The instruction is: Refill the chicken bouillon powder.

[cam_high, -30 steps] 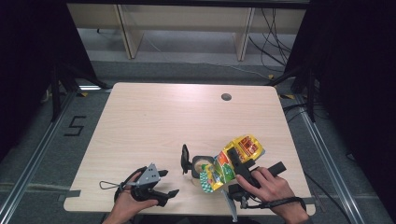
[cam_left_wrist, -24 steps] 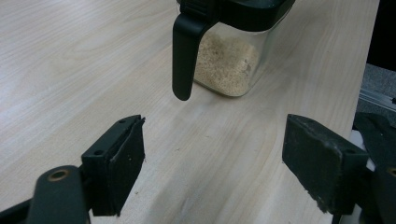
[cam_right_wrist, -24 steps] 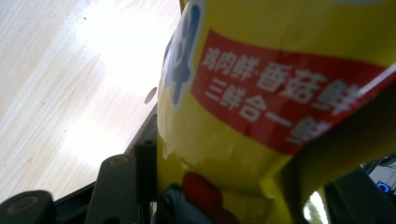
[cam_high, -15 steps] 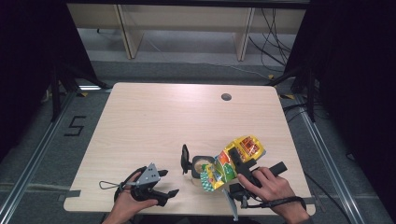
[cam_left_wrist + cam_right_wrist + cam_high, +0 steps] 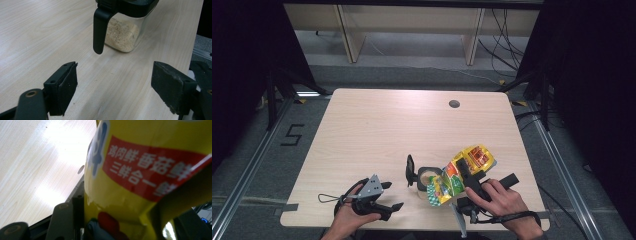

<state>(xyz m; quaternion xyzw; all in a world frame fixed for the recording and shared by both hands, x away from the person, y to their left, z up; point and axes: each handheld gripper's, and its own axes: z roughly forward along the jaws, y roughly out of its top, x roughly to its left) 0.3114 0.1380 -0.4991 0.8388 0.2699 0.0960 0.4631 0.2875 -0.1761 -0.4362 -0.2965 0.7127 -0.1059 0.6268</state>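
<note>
Now tilted over the clear jar [image 5: 426,177]: yellow seasoning bag [image 5: 459,172], clamped in the right tool [image 5: 462,170]. Left of the jar, on the bench [image 5: 377,130]: left tool [image 5: 393,196], jaws apart, holding nothing.

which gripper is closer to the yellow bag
Right. The right gripper is clamped on the yellow bag, tilting it over the clear jar. The left gripper sits open on the table's near edge, apart from the bag, left of the jar.

1 yellow pouch [image 5: 460,176], 1 clear jar [image 5: 426,177], 2 grippers, 1 table [image 5: 382,130].
</note>
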